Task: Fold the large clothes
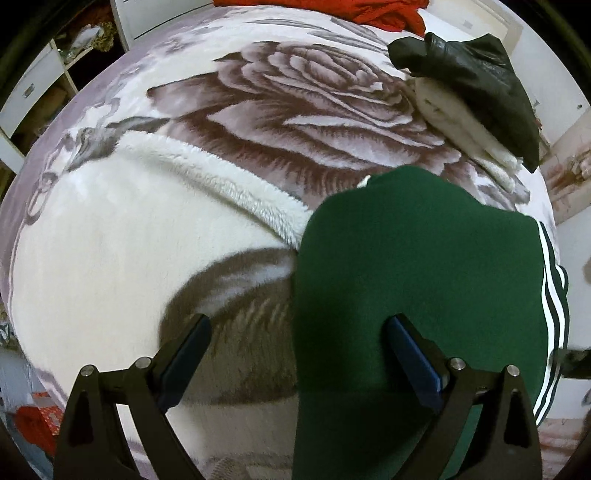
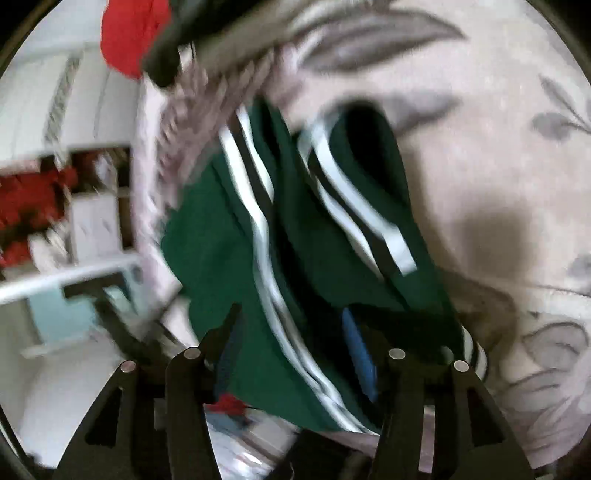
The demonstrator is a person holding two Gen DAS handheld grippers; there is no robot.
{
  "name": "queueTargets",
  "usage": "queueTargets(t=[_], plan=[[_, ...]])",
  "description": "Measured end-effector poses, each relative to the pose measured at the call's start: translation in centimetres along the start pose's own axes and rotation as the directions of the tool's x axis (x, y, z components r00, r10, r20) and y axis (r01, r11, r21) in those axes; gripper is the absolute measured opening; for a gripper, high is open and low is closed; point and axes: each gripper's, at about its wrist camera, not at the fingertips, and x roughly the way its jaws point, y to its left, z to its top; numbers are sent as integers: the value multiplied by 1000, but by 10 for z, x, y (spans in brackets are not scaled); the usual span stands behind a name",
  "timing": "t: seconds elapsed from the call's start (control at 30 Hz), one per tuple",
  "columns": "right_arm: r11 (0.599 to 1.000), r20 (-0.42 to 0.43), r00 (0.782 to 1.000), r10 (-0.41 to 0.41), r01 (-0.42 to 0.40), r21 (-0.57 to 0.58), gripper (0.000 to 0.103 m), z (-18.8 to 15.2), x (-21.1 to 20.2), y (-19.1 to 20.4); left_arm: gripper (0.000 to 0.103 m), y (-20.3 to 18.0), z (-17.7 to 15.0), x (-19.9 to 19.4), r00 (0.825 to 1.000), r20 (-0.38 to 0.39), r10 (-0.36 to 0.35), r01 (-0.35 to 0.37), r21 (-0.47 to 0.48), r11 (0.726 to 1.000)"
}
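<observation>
A dark green garment with white and black side stripes [image 1: 417, 280] lies on the flowered blanket [image 1: 303, 122], at the right of the left wrist view. My left gripper [image 1: 299, 328] is open just above the blanket, its right finger over the green cloth and its left finger over bare blanket. In the right wrist view, which is blurred by motion, the same green garment [image 2: 295, 258] hangs bunched in front. My right gripper [image 2: 291, 321] has its jaws apart with the striped cloth running between them; whether it grips the cloth I cannot tell.
A white fleece garment [image 1: 122, 229] lies at the left of the blanket. A folded white piece with a black leather garment [image 1: 476, 81] on top sits at the far right. A red cloth [image 1: 373, 14] lies at the far edge. White shelves [image 1: 33, 85] stand at the left.
</observation>
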Motion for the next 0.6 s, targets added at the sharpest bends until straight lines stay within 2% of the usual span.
queueTargets(t=[0.03,0.13,0.17,0.2,0.27,0.3,0.43,0.53,0.6], plan=[[1000,-2,1000,4,-4,-17,57,-1,9,0,99,-2,-3,-2,1000,3,9,-9,7,1000],[1000,50,999,-18,19,-19,14,-8,13,7,99,-9,-8,-10,999,20,35,-36,33,999],[999,81,996,-33,35,-28,6,-14,5,15,99,-10,-9,-12,999,26,43,-44,40,998],[999,114,993,-34,37,-22,3,-22,-6,20,99,-13,-10,-15,998,36,57,-59,55,997],[999,198,979,-40,43,-12,3,-44,-45,38,99,-16,-11,-19,996,46,72,-76,70,995],[1000,238,971,-12,13,-3,3,-55,-67,46,99,-19,-11,-22,995,44,86,-88,71,994],[999,353,935,-31,19,38,2,-79,-123,56,99,-29,-7,-38,997,69,29,-31,34,999],[989,334,936,-111,72,127,2,-71,-121,22,99,-41,-3,-35,997,78,14,-18,44,999],[976,273,945,-181,138,167,2,-57,-92,-9,99,-46,0,-24,997,70,20,-23,49,999]])
